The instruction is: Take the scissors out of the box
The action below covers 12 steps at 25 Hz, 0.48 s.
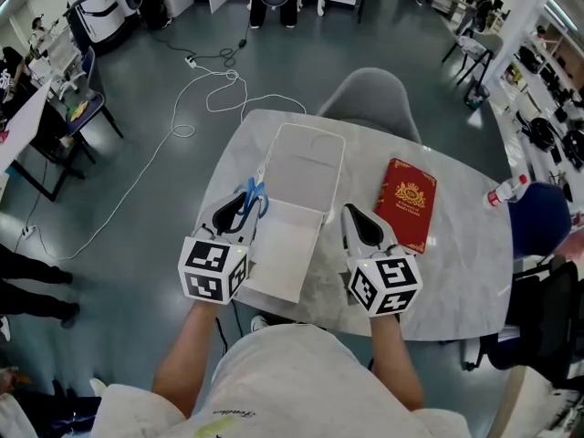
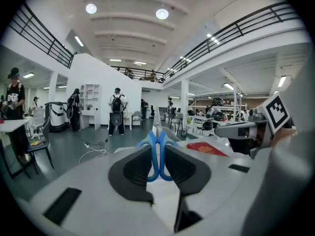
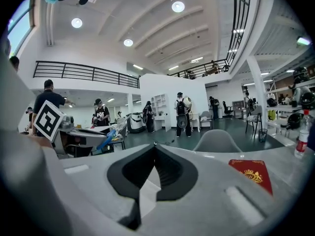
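Note:
Blue-handled scissors (image 1: 255, 194) are lifted just above the left edge of the open white box (image 1: 306, 167), with my left gripper (image 1: 247, 199) shut on them. In the left gripper view the two blue handle loops (image 2: 157, 156) are pinched between the jaws and the steel blades (image 2: 156, 123) point up and away. At the box's right side my right gripper (image 1: 352, 213) is shut with nothing in it; its jaws meet at the tips (image 3: 155, 147). The right gripper view shows the scissors (image 3: 105, 139) at the left, in the other gripper.
A red booklet (image 1: 407, 203) lies on the marble table (image 1: 456, 272) to the right of the box. A grey chair (image 1: 370, 99) stands at the table's far side and a bottle (image 1: 505, 191) near its right edge. Cables trail on the floor.

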### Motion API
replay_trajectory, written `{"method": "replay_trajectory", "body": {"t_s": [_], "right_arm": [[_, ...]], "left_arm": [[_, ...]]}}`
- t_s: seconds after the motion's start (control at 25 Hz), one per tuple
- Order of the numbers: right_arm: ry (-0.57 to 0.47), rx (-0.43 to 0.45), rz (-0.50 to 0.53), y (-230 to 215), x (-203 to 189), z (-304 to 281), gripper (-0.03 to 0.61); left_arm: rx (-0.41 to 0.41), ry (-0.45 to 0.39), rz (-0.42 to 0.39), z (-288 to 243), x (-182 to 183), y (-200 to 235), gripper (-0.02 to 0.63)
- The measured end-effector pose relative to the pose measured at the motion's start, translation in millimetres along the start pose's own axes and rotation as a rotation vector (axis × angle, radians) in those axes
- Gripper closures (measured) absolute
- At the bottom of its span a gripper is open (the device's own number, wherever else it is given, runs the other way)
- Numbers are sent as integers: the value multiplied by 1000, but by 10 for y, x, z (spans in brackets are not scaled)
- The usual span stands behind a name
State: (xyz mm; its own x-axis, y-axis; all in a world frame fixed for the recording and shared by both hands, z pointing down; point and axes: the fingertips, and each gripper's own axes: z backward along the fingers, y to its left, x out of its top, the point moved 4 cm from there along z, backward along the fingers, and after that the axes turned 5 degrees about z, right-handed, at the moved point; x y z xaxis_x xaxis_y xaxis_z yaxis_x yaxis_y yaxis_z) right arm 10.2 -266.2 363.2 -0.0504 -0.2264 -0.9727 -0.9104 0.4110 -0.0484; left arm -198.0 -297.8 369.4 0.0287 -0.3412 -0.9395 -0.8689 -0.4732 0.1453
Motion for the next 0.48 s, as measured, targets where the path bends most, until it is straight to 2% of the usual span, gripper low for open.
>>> {"method": "replay_trajectory", "body": {"t_s": [0.2,0.48], "right_arm": [[-16,-2,20,-5,53,28,574],[-21,-4,19,-29,73,17,574]], "left_arm": [[15,-56,2,23,74,-17,534],[15,-57,11,11,62,-28,534]]}}
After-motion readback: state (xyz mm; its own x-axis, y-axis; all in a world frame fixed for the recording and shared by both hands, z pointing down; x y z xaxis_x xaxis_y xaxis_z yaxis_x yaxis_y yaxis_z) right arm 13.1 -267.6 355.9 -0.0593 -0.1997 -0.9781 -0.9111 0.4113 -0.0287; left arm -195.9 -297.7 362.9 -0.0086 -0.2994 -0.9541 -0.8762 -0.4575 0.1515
